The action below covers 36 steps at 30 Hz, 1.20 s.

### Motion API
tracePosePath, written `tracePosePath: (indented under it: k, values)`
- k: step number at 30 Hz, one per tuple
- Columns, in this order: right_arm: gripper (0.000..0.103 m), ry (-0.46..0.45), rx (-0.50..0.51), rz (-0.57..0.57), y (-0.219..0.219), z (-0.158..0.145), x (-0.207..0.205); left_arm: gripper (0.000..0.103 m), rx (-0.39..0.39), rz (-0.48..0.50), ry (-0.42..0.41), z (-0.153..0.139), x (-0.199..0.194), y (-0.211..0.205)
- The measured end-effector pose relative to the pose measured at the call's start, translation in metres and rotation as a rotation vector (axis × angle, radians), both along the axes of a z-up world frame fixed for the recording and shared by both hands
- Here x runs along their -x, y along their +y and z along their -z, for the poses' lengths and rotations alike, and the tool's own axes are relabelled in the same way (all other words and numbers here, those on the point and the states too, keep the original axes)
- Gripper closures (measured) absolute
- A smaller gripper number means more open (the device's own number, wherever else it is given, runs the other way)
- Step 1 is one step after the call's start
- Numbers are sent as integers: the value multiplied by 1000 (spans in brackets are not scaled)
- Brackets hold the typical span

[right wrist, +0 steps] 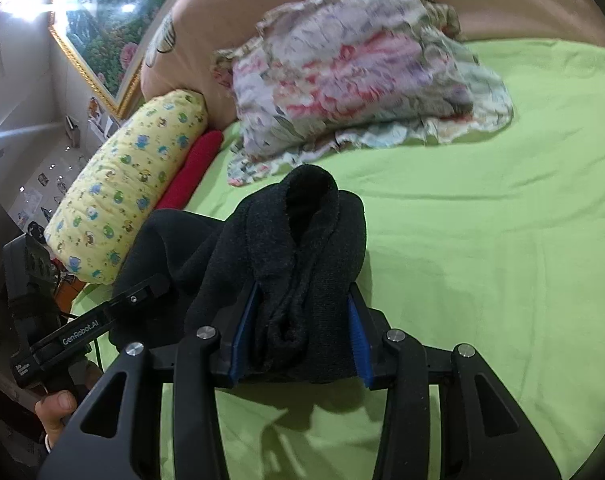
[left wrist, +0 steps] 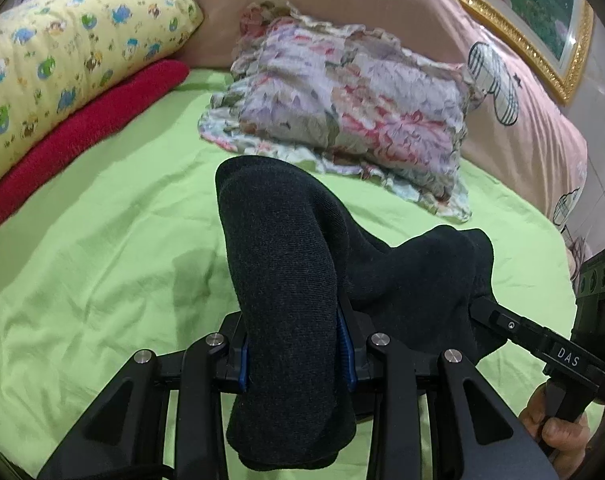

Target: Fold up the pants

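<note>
Landmark for positions: the floral pillow [left wrist: 342, 108], lying on the green sheet [left wrist: 102, 240] toward the head of the bed.

Left gripper [left wrist: 298, 356]: jaws clamped on a thick bunched fold of the dark pants [left wrist: 278, 264]. The blue pads [left wrist: 346, 344] press against both sides of the cloth. The fabric rises in a rounded hump beyond the fingers, on the near side of the floral pillow, and hangs down below them.

Right gripper [right wrist: 300, 340]: jaws likewise closed on a gathered roll of the pants [right wrist: 298, 248], blue pads [right wrist: 358, 340] on either flank. The cloth stands up in a folded crest pointing toward the floral pillow [right wrist: 350, 68].

The pants span between the two grippers, lifted off the green sheet [right wrist: 482, 260] where held; a shadow falls on the sheet underneath. Whether the lower part touches the sheet cannot be told.

In the left wrist view the right gripper [left wrist: 486, 312] enters from the right, its finger buried in the cloth. In the right wrist view the left gripper [right wrist: 158, 284] enters from the left, also meeting the cloth.

Left of the floral pillow: a yellow patterned pillow [left wrist: 70, 60] resting on a red towel [left wrist: 82, 136]. Behind it: a pink duvet [left wrist: 382, 0], with a gold-framed picture [left wrist: 542, 20] above.
</note>
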State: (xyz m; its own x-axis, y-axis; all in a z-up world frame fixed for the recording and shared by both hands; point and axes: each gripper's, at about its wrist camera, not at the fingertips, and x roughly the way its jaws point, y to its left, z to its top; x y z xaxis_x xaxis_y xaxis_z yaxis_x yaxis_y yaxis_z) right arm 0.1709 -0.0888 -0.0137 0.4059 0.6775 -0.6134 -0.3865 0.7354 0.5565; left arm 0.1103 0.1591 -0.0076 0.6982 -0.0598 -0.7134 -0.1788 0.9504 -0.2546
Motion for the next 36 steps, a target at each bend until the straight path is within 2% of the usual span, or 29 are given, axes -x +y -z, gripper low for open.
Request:
tracePosePath:
  k: [7, 10, 12, 14, 16, 23, 36]
  values:
    - [52, 35, 24, 20, -4, 16, -8, 66, 7, -17, 24, 17, 0, 8]
    - [48, 23, 58, 26, -5, 21, -10, 58, -12, -17, 29, 22, 0, 7]
    - [48, 10, 86, 22, -4, 22, -11, 48, -38, -33, 30, 24, 2, 5]
    - [40, -2, 123, 27, -4, 23, -12, 45, -44, -34, 31, 28, 2, 5]
    - [37, -6, 153, 37, -4, 26, -16, 37, -45, -40, 40, 32, 2, 7]
    - [31, 1, 173, 45, -7, 32, -21, 26, -41, -49, 51, 36, 1, 11]
    - [31, 7, 198, 128, -36, 16, -4, 22, -125, -45, 54, 24, 37, 5]
